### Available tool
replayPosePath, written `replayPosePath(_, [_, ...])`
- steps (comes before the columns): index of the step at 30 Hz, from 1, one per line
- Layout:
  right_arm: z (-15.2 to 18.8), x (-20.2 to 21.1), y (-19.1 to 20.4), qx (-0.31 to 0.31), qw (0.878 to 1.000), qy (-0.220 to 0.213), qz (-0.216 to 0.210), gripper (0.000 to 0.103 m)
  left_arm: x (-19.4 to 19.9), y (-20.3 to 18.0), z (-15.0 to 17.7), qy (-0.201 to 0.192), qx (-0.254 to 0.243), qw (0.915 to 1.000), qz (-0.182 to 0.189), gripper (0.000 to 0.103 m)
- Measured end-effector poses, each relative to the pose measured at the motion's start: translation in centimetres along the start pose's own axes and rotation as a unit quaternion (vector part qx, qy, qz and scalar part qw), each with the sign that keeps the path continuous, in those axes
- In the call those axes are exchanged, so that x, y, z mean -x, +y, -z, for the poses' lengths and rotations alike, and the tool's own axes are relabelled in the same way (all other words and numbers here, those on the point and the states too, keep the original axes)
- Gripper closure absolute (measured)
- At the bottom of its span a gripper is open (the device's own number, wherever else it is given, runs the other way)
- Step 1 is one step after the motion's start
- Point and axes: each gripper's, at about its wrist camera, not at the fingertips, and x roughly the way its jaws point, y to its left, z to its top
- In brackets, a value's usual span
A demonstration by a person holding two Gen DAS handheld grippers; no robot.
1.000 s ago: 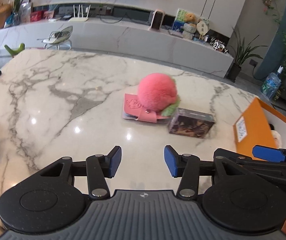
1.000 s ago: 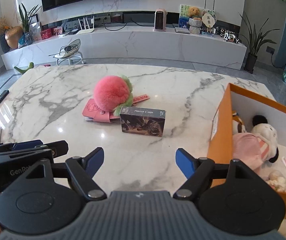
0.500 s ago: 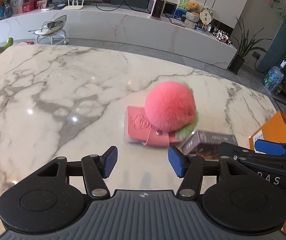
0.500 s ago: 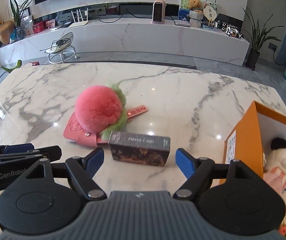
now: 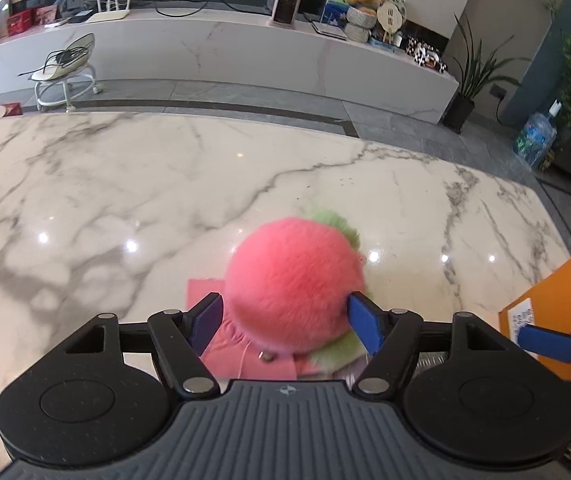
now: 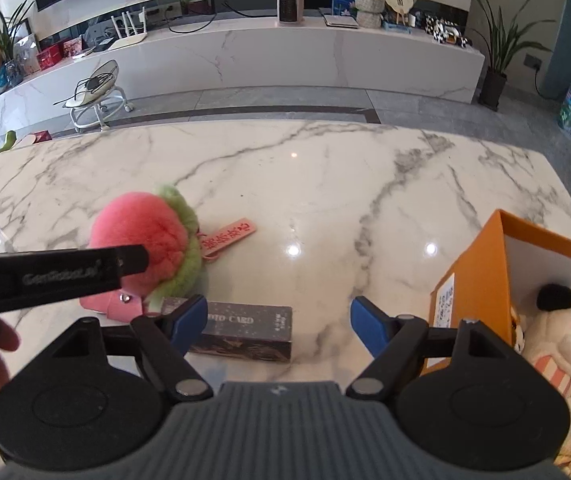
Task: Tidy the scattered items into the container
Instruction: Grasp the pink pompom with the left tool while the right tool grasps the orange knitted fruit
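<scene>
A pink fluffy ball with green fur trim (image 5: 293,284) lies on a pink card holder (image 5: 221,348) on the marble table. My left gripper (image 5: 287,320) is open with its blue pads on either side of the ball. The ball also shows in the right wrist view (image 6: 141,240), with a pink tag (image 6: 227,238) beside it. A dark card box (image 6: 245,334) lies on the table between the pads of my open right gripper (image 6: 279,320). The orange box (image 6: 481,276) stands at the right with plush toys (image 6: 561,328) inside.
The marble table (image 6: 325,184) stretches ahead to its far edge. Beyond it are a white stool (image 6: 93,96) and a long marble console. The orange box also shows at the right in the left wrist view (image 5: 553,300).
Both grippers have moved forward and down. The left gripper's jaws have opened wider and now straddle the pink ball. The right gripper has closed in on the card box.
</scene>
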Motion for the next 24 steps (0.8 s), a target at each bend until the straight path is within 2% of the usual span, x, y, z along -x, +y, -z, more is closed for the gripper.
replayPosePath(4, [-0.3,-0.7,-0.9,-0.014,1.000,0.009,-0.001,0.022,-1.7,-0.4,-0.4,0.006,0.001,1.0000,-0.006,0.022])
replayPosePath(6, [-0.5,-1.0,-1.1,-0.014,1.000,0.013,-0.003,0.022,-2.2,-0.3,-0.4,0.010,-0.003,0.9999,-0.002,0.034])
replayPosePath(7, [-0.6,-1.1,-1.0,-0.015,1.000,0.014,-0.004,0.022,-2.3,-0.3,-0.3,0.011,-0.006,0.9999,0.006,0.045])
replayPosePath(12, [-0.4,-1.8,-0.7,-0.020,0.999,0.025,-0.019,0.022,-1.4,0.2,0.0,0.008,-0.013,0.9998,0.009,0.059])
replayPosePath(13, [-0.3,-2.0,-0.6,-0.020,0.999,0.027,-0.023,0.022,-1.1,0.5,0.2,0.008,-0.013,0.9999,0.006,0.071])
replayPosePath(14, [-0.2,-2.1,-0.5,-0.019,0.999,0.030,-0.027,0.023,-0.7,0.8,0.4,0.010,-0.012,0.9999,0.003,0.095])
replayPosePath(18, [0.3,-2.6,-0.2,-0.030,0.998,0.037,-0.049,0.023,0.6,2.6,1.4,0.019,0.001,0.9998,-0.009,0.103])
replayPosePath(21, [0.3,-2.8,0.1,-0.033,0.997,0.034,-0.055,0.025,1.6,3.8,2.1,0.022,0.008,0.9996,-0.018,0.103])
replayPosePath(24, [0.4,-2.5,0.5,-0.031,0.996,0.035,-0.071,0.034,2.7,4.5,2.4,0.020,0.011,0.9996,-0.014,0.103])
